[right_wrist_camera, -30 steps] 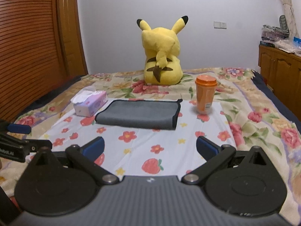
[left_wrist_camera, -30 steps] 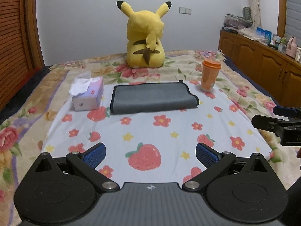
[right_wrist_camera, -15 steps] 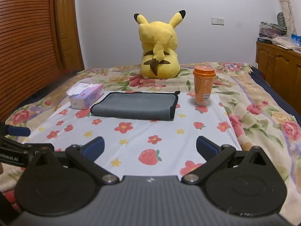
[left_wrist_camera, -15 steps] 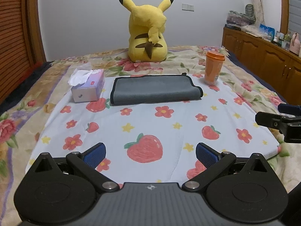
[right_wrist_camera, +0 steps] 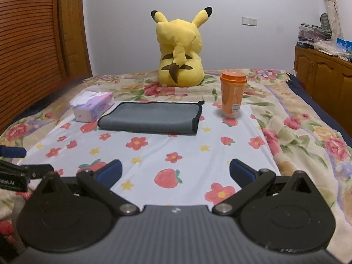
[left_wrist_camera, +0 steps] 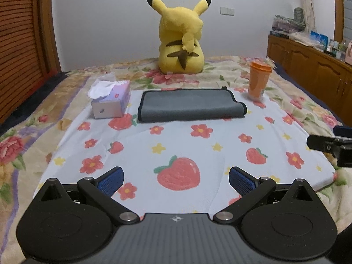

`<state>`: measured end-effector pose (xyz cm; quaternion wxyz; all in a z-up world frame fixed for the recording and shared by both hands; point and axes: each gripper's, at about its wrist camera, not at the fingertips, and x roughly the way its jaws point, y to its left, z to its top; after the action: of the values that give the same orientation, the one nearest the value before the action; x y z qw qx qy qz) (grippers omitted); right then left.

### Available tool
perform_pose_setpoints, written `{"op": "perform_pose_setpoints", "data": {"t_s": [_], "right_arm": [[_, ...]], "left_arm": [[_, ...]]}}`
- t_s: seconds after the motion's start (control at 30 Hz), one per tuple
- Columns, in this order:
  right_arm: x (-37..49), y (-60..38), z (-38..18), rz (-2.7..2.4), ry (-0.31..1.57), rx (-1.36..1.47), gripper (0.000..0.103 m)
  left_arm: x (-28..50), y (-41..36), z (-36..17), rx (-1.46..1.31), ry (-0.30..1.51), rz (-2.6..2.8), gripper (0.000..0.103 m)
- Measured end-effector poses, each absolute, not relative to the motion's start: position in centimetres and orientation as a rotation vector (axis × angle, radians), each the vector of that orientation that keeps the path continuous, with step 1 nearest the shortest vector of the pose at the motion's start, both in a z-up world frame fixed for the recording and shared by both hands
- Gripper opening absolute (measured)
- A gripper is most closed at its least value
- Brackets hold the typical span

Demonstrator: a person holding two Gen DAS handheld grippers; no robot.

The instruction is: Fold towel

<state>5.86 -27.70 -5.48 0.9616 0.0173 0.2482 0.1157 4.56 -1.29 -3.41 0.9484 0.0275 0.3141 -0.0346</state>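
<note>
A grey towel with black edging [left_wrist_camera: 189, 105] lies folded flat on a strawberry-print cloth [left_wrist_camera: 176, 151] on the bed; it also shows in the right wrist view [right_wrist_camera: 151, 117]. My left gripper [left_wrist_camera: 176, 181] is open and empty, low over the near part of the cloth, well short of the towel. My right gripper [right_wrist_camera: 175, 171] is open and empty, also at the near edge, to the right of the left one. Each gripper's fingers show at the edge of the other's view.
A tissue box [left_wrist_camera: 111, 102] sits left of the towel and an orange lidded cup [left_wrist_camera: 258, 80] right of it. A yellow plush toy [left_wrist_camera: 181, 37] sits behind. A wooden cabinet [left_wrist_camera: 312, 70] runs along the right, a wooden slatted wall [right_wrist_camera: 33, 44] on the left.
Both grippers have drawn back and dropped lower towards the near edge of the cloth. The towel has not moved. Both stay open.
</note>
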Motion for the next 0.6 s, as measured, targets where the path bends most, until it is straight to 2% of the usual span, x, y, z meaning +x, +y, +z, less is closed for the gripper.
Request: {"op": "perform_pose_setpoints", "data": {"t_s": [0.6], "right_arm": [[5.4,-28.2,-4.9,0.214,0.429,0.051,0.103]], "left_arm": [[3.6,-0.4,-1.6,0.038,0.523,-0.03,0.103]]}}
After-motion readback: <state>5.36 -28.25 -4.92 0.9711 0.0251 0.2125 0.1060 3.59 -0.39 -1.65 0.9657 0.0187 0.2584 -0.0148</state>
